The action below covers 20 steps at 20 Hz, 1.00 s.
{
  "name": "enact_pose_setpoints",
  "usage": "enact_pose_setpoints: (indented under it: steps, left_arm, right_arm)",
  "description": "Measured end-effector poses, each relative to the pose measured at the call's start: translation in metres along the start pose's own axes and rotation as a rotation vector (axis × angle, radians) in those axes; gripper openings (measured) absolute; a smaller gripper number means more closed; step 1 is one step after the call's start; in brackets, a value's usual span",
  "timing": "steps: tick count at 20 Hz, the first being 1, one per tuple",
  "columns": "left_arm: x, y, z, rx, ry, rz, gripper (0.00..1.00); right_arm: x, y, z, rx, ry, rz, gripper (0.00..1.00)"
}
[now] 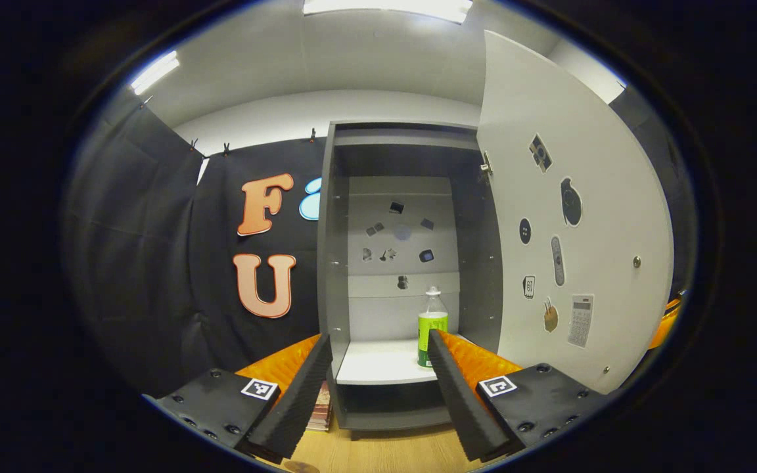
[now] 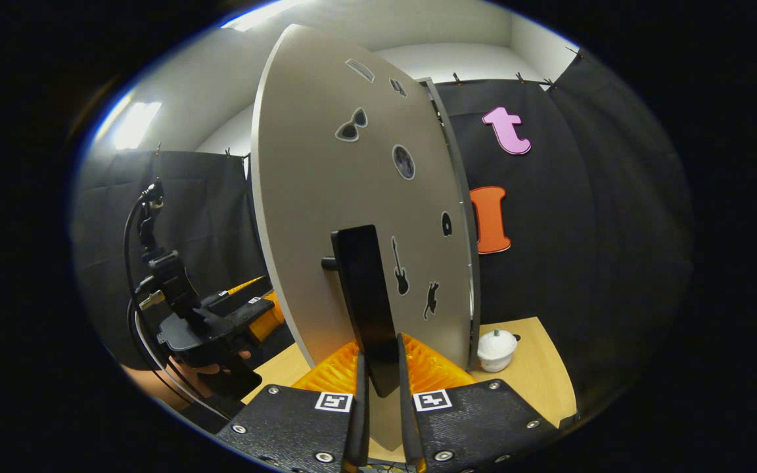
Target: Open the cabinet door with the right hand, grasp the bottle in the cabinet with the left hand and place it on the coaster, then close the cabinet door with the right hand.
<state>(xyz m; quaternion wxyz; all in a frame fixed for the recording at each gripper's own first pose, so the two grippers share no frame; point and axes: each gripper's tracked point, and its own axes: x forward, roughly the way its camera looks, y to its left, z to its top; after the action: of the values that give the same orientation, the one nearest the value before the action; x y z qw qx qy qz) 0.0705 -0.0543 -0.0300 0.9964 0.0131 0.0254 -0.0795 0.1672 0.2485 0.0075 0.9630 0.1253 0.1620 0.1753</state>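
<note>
A clear bottle (image 1: 432, 325) with a green label and white cap stands upright on the right side of the cabinet's white shelf (image 1: 378, 368). The grey cabinet (image 1: 334, 263) is open, its door (image 1: 569, 217) swung out to the right. My left gripper (image 1: 378, 338) is open in front of the shelf, short of the bottle, whose base lines up with the right finger's tip. In the right gripper view, my right gripper (image 2: 380, 368) is shut on the door's black handle (image 2: 362, 289), on the stickered outer face of the door (image 2: 326, 197). The left gripper (image 2: 211, 328), held by a hand, is at the left.
A small white lidded pot (image 2: 497, 349) sits on the wooden table (image 2: 536, 374) right of the door. Something like a stack of books (image 1: 319, 414) lies beside the cabinet's lower left corner. Black cloth walls close the booth.
</note>
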Motion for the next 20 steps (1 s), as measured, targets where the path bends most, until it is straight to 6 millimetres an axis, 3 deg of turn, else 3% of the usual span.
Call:
enact_pose_setpoints:
  steps: [9, 10, 11, 13, 18, 20]
  left_arm:
    - [0.025, -0.022, -0.007, -0.002, 0.028, -0.065, 0.95]
    - [0.029, -0.023, -0.009, -0.002, 0.033, -0.071, 0.95]
    - [0.033, -0.025, -0.012, -0.005, 0.04, -0.079, 0.95]
    - [0.042, -0.027, -0.019, -0.017, 0.058, -0.093, 0.95]
    - [0.066, -0.037, -0.032, -0.036, 0.089, -0.142, 0.95]
    - [0.08, -0.042, -0.035, -0.04, 0.102, -0.158, 0.95]
  right_arm:
    - [-0.017, -0.027, 0.001, -0.046, -0.029, -0.141, 0.19]
    - [-0.018, -0.03, 0.002, -0.04, -0.028, -0.162, 0.14]
    - [-0.02, -0.034, 0.003, -0.033, -0.035, -0.187, 0.24]
    - [-0.026, -0.042, 0.007, -0.02, -0.041, -0.242, 0.12]
    - [-0.045, -0.038, 0.01, -0.005, -0.044, -0.27, 0.12]
    - [-0.058, -0.047, 0.013, -0.044, -0.051, -0.309, 0.13]
